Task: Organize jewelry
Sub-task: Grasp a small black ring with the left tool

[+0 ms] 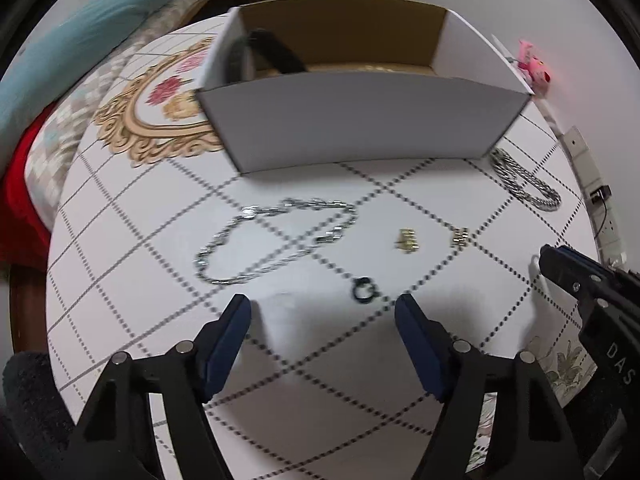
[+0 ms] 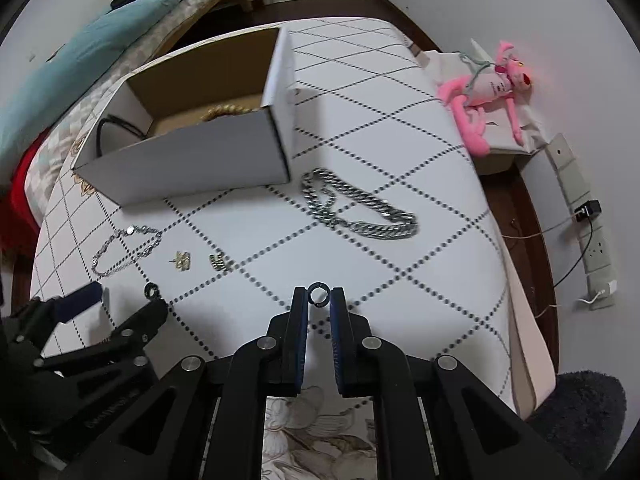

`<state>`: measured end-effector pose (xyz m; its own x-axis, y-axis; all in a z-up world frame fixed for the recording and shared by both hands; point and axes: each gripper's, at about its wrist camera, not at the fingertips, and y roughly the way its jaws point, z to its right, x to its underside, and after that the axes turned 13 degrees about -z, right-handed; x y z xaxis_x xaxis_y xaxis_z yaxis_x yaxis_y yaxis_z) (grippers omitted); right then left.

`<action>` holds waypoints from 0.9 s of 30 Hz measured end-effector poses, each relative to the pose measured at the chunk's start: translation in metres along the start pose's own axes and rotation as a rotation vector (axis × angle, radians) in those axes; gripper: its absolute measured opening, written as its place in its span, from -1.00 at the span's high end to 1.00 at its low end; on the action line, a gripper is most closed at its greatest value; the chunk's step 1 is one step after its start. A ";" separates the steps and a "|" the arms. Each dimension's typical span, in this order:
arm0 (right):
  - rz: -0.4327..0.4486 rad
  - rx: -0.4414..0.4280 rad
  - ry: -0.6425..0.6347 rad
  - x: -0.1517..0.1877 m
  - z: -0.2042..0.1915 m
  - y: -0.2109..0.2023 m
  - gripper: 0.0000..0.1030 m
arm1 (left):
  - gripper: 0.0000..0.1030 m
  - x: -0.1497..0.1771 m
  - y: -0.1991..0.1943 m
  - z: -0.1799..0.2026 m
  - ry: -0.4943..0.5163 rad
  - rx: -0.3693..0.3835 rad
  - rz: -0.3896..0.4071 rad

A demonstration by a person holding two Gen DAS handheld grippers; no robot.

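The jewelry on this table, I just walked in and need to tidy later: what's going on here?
A person is sorting it into the open cardboard box. The right gripper pinches a small dark ring. The left gripper hangs open near another black ring. Two silver chains and two small gold pieces lie on the table.

Table (image 2: 400, 128): round-edged, covered with a white cloth in a dotted diamond grid, with a gold floral medallion (image 1: 132, 120) toward one side. Bed (image 2: 100, 44): to the left, teal quilt over a patterned cover, red fabric (image 1: 24, 200) below. Walls white, floor dark wood (image 2: 532, 216); pink plush toy (image 2: 488, 92) on a pale bag, grey power strip (image 2: 580, 208) along the right wall, dark rug (image 2: 580, 412) near.
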<state>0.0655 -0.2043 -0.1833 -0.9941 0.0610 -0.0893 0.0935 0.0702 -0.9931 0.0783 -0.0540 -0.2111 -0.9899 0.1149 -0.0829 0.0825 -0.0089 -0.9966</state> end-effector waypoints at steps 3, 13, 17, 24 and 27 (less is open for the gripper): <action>-0.001 0.002 0.010 0.000 0.005 0.000 0.78 | -0.35 0.002 -0.003 0.006 0.014 -0.006 0.016; -0.001 -0.002 0.015 -0.005 0.008 0.000 0.78 | 0.81 -0.004 -0.007 0.018 0.067 0.009 0.045; 0.004 0.000 0.015 -0.005 0.007 -0.002 0.79 | 0.81 -0.004 -0.006 0.015 0.060 0.019 0.047; 0.016 -0.018 0.019 -0.005 0.007 -0.011 1.00 | 0.81 -0.006 -0.014 0.007 0.049 0.039 0.062; 0.033 -0.038 0.012 -0.008 0.006 -0.022 1.00 | 0.81 -0.008 -0.031 0.004 0.044 0.066 0.086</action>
<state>0.0712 -0.2120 -0.1616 -0.9898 0.0758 -0.1207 0.1284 0.1061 -0.9860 0.0834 -0.0582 -0.1794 -0.9734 0.1546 -0.1692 0.1574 -0.0856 -0.9838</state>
